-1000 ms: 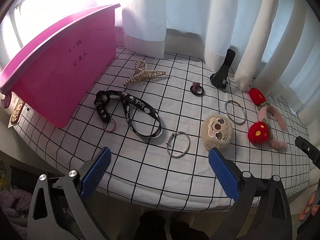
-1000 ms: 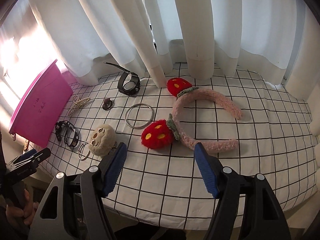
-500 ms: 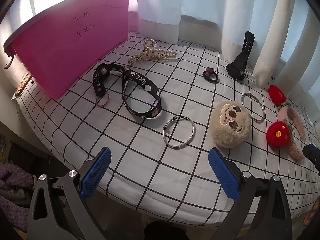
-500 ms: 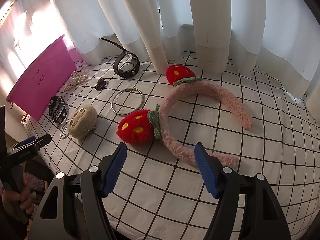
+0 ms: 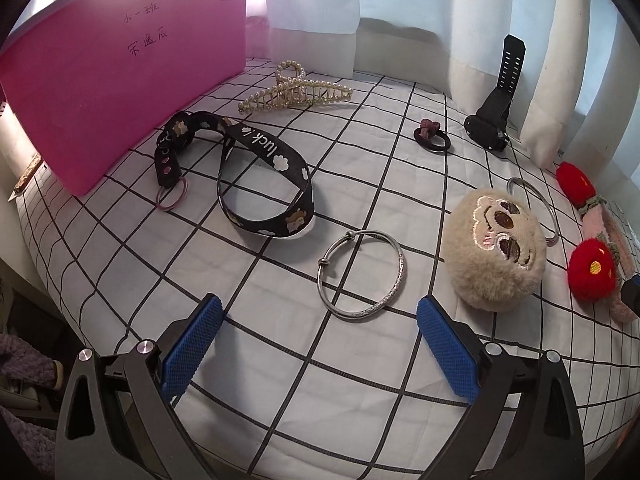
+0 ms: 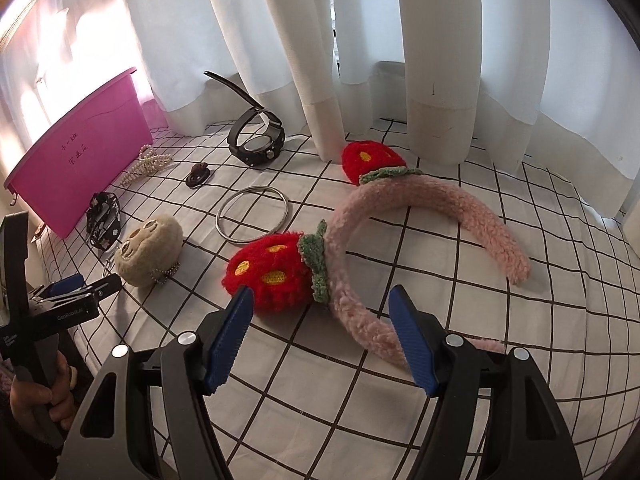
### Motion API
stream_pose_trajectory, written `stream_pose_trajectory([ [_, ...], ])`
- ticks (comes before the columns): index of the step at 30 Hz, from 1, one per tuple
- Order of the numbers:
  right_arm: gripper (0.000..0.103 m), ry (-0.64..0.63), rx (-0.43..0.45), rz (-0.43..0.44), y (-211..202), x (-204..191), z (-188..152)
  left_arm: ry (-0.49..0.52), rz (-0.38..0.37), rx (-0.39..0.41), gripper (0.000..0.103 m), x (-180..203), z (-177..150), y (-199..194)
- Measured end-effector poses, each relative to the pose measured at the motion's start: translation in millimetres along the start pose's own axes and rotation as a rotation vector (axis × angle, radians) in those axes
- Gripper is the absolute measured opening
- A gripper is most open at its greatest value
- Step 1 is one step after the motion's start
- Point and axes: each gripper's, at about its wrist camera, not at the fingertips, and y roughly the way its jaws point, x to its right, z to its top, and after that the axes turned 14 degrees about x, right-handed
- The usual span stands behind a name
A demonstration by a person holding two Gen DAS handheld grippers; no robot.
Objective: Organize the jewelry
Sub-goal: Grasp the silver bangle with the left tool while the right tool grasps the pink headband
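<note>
My left gripper [image 5: 318, 312] is open and empty, just short of a silver bangle [image 5: 360, 276] on the checked cloth. Beyond it lie a black printed strap [image 5: 264, 184], a pearl hair claw [image 5: 296, 90], a dark hair tie [image 5: 432, 138], a black watch [image 5: 494, 120] and a beige plush face [image 5: 496, 256]. My right gripper [image 6: 322, 306] is open and empty, its fingers either side of a pink headband [image 6: 400, 216] with red strawberries [image 6: 276, 272]. A second silver ring [image 6: 252, 220] lies behind the near strawberry.
A pink bin [image 5: 112, 76] stands at the left of the table, also in the right wrist view [image 6: 80, 160]. White curtains [image 6: 360, 40] hang along the back. The table's front edge [image 5: 100, 320] drops off close below my left gripper.
Both grippers have moved forward and lower over the table. The left one has closed in on the silver bangle, the right one on the strawberry headband. Nothing has been picked up.
</note>
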Motion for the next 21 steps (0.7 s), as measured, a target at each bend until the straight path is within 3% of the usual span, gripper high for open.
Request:
stream_pose_trajectory([
  [7, 0.067, -0.029, 0.007, -0.022, 8, -2, -2, 0.025, -0.006, 0.023, 0.096, 5, 4, 6],
  [15, 0.067, -0.059, -0.036, 0.028, 24, -4, -1, 0.038, -0.012, 0.029, 0.098, 7, 9, 13],
  [21, 0.073, -0.051, -0.05, 0.055, 32, 1, -2, 0.033, -0.009, 0.039, 0.098, 9, 10, 16],
])
